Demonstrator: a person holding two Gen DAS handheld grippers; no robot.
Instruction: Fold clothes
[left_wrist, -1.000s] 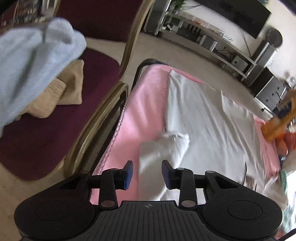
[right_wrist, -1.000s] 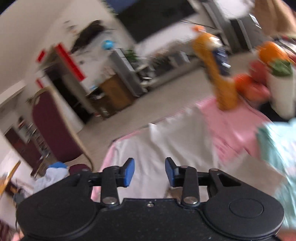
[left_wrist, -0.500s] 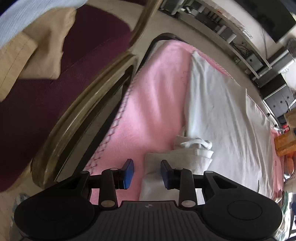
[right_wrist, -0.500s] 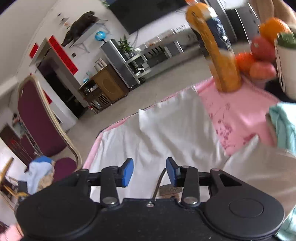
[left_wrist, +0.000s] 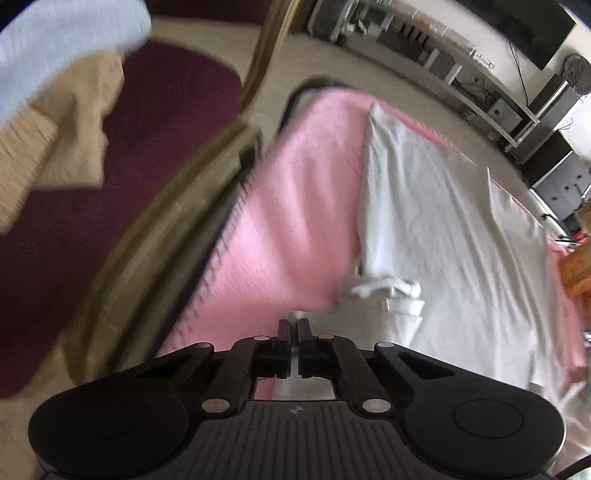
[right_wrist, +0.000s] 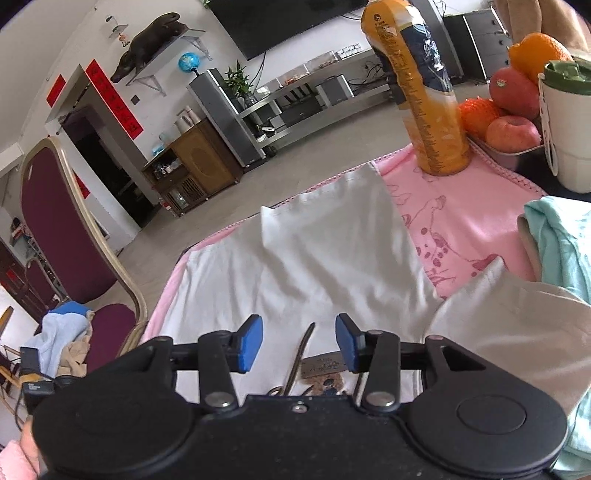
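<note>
A white garment (right_wrist: 295, 266) lies spread across a table's pink cloth (right_wrist: 461, 221), its sleeve near the left edge. The left gripper (left_wrist: 294, 325) is clenched on the white sleeve edge. The right gripper (right_wrist: 299, 341), jaws opening, hovers over a small tag (right_wrist: 323, 365) (writing unreadable). At the far right corner, an orange bottle (right_wrist: 424, 92), its print illegible, stands beside a fruit tray (right_wrist: 509, 151) holding apples and oranges.

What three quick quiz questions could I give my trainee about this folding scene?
1. True or false: the left gripper is shut.
2. What lies under the white garment? A) pink blanket B) bare wood C) green mat
3. Which tall item stands on the pink blanket beyond the right gripper?

Key: 1 true. 2 A. 3 the orange bottle.
</note>
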